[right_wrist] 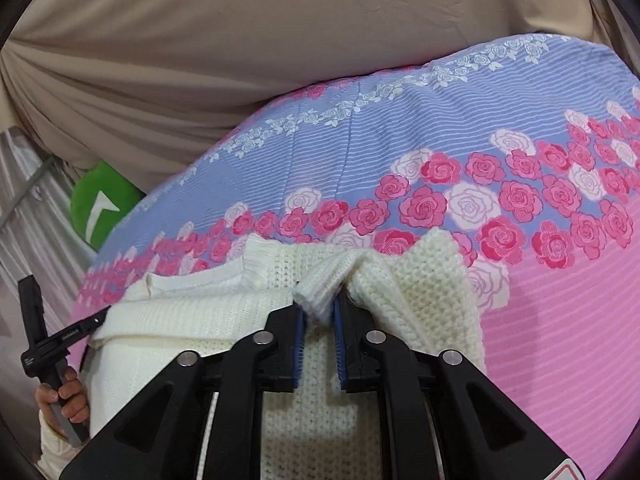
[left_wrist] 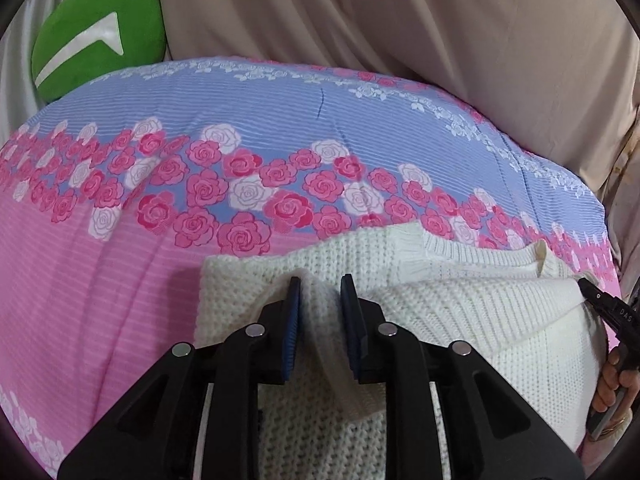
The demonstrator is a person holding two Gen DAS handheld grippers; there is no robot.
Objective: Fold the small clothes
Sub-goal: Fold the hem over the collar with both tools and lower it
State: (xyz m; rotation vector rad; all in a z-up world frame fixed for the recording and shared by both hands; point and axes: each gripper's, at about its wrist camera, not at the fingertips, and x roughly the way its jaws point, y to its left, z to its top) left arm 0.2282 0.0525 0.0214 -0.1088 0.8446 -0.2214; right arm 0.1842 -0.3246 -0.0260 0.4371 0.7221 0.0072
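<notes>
Left wrist view: left gripper [left_wrist: 320, 280] jaws slightly apart, a fold of the white knit sweater [left_wrist: 460, 312] between the pads; pressing or not, cannot tell. Sweater lies on the rose-print bedspread [left_wrist: 100, 280], below its rose band.

Right wrist view: right gripper [right_wrist: 320, 300] nearly closed, pinching a sweater [right_wrist: 420, 292] fold.
</notes>
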